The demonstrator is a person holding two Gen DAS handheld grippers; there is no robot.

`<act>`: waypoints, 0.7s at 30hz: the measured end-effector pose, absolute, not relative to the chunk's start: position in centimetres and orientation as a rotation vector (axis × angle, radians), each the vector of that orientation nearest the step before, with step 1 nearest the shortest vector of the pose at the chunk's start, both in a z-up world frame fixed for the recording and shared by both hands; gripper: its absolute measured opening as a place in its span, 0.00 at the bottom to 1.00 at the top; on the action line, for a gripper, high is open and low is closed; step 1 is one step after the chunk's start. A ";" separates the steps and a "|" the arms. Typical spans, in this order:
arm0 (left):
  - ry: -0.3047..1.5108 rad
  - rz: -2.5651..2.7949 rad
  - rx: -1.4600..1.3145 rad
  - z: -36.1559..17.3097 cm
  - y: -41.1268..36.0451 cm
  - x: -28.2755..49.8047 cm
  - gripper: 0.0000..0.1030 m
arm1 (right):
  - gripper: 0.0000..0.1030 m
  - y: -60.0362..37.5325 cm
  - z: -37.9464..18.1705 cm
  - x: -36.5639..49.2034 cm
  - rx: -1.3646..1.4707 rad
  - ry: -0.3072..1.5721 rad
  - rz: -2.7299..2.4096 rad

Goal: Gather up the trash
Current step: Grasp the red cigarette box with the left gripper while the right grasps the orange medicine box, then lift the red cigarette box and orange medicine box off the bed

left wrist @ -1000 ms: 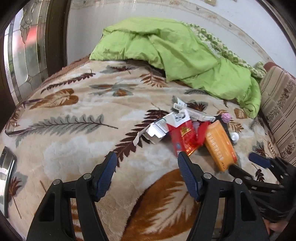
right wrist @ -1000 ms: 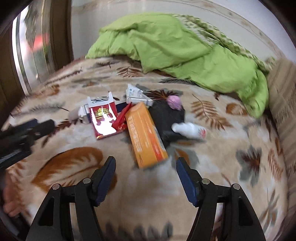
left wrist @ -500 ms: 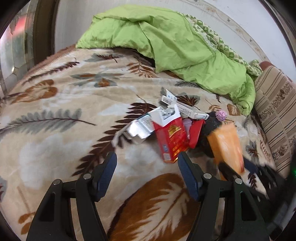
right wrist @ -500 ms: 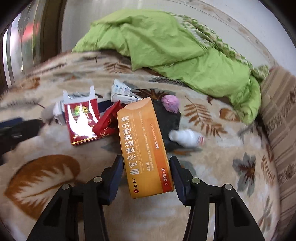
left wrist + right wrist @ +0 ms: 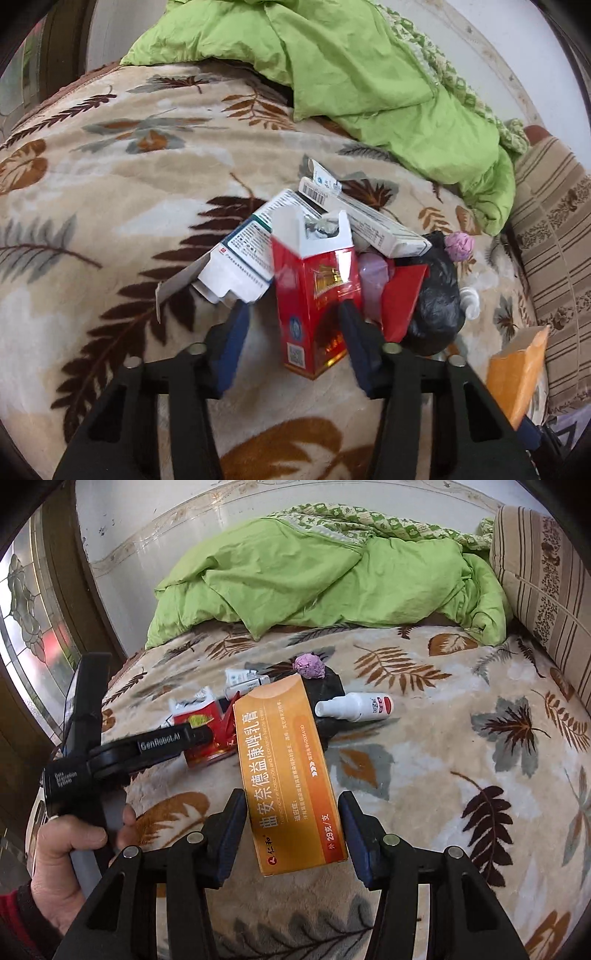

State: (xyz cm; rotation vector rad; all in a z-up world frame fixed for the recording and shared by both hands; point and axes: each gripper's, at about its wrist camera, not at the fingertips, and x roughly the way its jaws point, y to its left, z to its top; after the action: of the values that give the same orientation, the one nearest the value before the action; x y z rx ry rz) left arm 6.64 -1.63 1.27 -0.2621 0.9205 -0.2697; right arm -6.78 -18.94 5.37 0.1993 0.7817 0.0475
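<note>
A pile of trash lies on the leaf-patterned blanket (image 5: 92, 206). My left gripper (image 5: 293, 325) is open, its fingers on either side of the red cigarette pack (image 5: 314, 295), apart from it on the left. Beside the pack lie a white medicine box (image 5: 247, 254), a long white box (image 5: 369, 218), a black bag (image 5: 436, 299) and a pink wad (image 5: 459, 245). My right gripper (image 5: 291, 823) is shut on the orange ointment box (image 5: 288, 768) and holds it above the blanket. The box also shows in the left wrist view (image 5: 517, 373). A white spray bottle (image 5: 354, 707) lies by the bag (image 5: 328, 686).
A crumpled green duvet (image 5: 314, 579) lies at the back of the bed. A striped cushion (image 5: 543, 576) stands at the right. A glass door (image 5: 33, 635) is at the left. The left gripper's body and the hand holding it (image 5: 70, 845) show in the right wrist view.
My right gripper closed on the orange box and lifted it off the pile. My left gripper moved forward until its fingers straddle the red pack.
</note>
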 end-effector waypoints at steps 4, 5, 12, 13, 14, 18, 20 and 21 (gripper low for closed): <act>0.901 -0.293 -0.237 1.9 -2.1 6.1 0.24 | 0.53 -19.0 5.5 -6.4 0.197 0.770 0.049; 0.897 -0.297 -0.232 2.1 -2.2 6.0 0.23 | 0.53 -19.1 5.6 -6.4 0.197 0.764 0.045; 0.875 -0.321 -0.214 3.5 -2.2 4.5 0.21 | 0.53 -19.5 6.2 -6.6 0.205 0.733 0.015; 0.860 -0.317 -0.201 3.9 -2.3 4.0 0.21 | 0.53 -19.5 6.3 -6.7 0.203 0.728 0.012; 0.847 -0.315 -0.191 4.2 -2.3 3.6 0.21 | 0.53 -19.6 6.4 -6.9 0.202 0.721 0.008; 0.789 -0.319 -0.152 5.7 -2.5 1.6 0.21 | 0.53 -19.7 6.7 -7.0 0.213 0.707 -0.007; 0.758 -0.319 -0.127 6.4 -2.6 0.5 0.21 | 0.53 -19.6 6.7 -7.1 0.216 0.702 -0.008; 0.744 -0.319 -0.125 6.8 -2.5 -0.1 0.21 | 0.53 -19.6 6.8 -7.1 0.213 0.698 -0.010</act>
State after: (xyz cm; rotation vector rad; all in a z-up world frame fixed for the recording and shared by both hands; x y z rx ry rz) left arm -0.10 -2.47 6.77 -0.1245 0.7440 -0.3187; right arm -7.11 -19.55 6.75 0.2130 0.6981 -0.0096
